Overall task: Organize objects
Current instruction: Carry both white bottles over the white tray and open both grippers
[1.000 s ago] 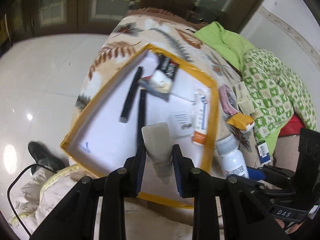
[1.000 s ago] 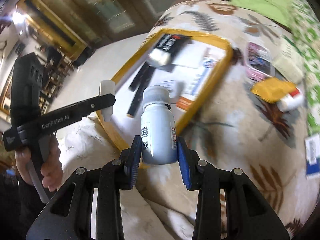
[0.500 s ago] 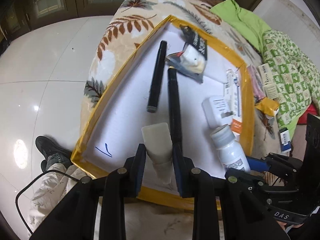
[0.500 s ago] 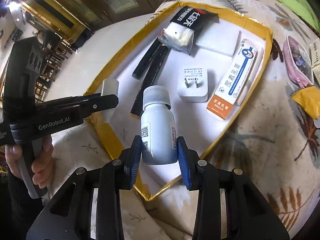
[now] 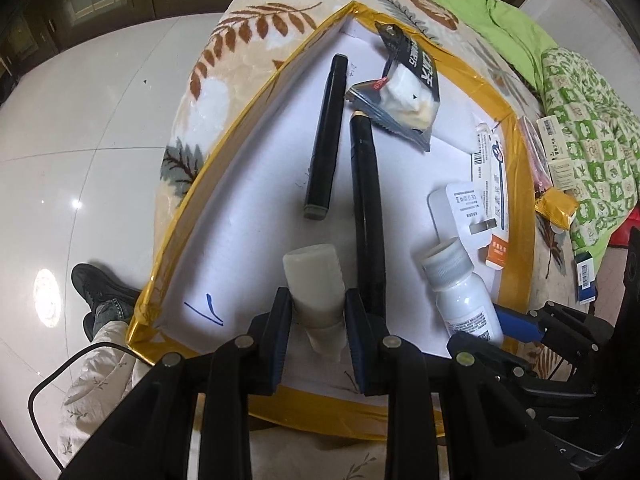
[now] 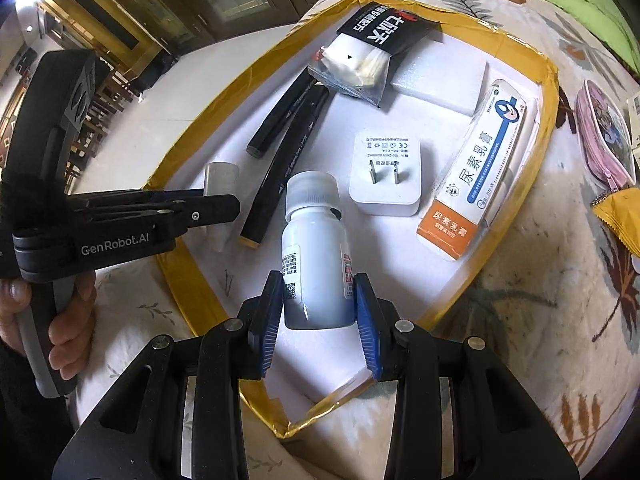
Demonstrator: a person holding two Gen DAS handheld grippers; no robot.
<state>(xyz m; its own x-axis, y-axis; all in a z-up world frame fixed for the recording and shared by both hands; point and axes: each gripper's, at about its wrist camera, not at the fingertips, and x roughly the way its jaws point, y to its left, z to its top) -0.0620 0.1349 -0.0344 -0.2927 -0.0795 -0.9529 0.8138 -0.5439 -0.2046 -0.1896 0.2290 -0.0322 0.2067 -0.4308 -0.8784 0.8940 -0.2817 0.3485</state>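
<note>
Blue pads of the left tool (image 5: 315,334) clamp a pale capped tube (image 5: 316,286), its lower end hidden between the fingers, above the white floor of the yellow-rimmed tray (image 5: 256,92). The right tool (image 6: 316,312) grips a white bottle (image 6: 314,252) over the tray's near corner; the label print is too small to read. Beyond lie two black markers (image 6: 280,136), a charger plug (image 6: 386,178) and a cream box (image 6: 480,168), its far side hidden by the rim.
</note>
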